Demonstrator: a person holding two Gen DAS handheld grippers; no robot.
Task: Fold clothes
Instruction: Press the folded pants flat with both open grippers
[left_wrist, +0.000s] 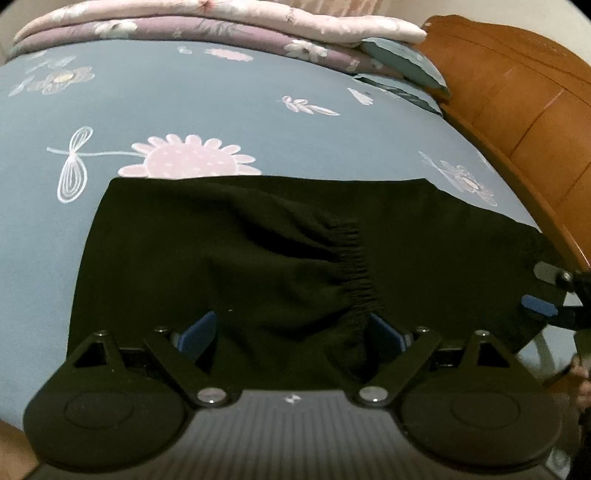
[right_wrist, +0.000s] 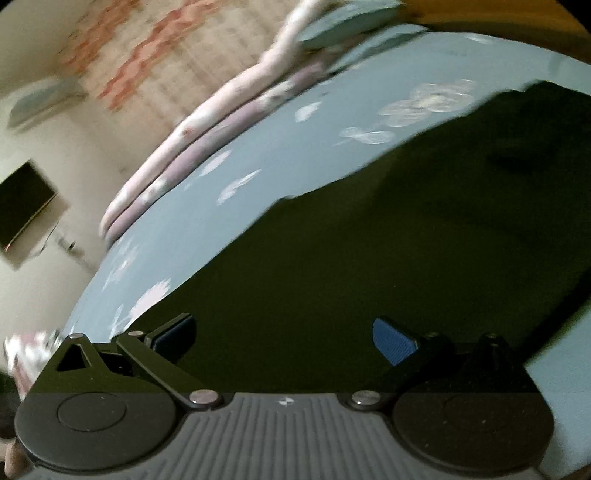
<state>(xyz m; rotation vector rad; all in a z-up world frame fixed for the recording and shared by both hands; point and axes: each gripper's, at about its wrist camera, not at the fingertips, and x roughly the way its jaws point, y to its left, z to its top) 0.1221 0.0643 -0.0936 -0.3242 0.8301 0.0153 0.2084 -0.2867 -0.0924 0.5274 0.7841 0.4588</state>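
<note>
A black garment (left_wrist: 229, 240) with a gathered elastic band (left_wrist: 354, 273) lies flat on the blue flowered bedsheet (left_wrist: 166, 110). My left gripper (left_wrist: 291, 332) hovers low over its near edge, open wide, with black cloth lying between the blue pads (left_wrist: 197, 332) but not pinched. At the garment's right end, my right gripper (left_wrist: 543, 290) comes in from the side with its fingers apart. In the blurred, tilted right wrist view, the right gripper (right_wrist: 286, 338) is open above the same black garment (right_wrist: 369, 240), one blue pad (right_wrist: 393, 341) facing the camera.
Folded pink and purple quilts (left_wrist: 221, 22) are stacked along the far side of the bed, with teal pillows (left_wrist: 402, 62) beside them. A wooden headboard (left_wrist: 517, 96) runs along the right. A wall-mounted dark screen (right_wrist: 22, 203) and a curtain (right_wrist: 155, 48) show beyond the bed.
</note>
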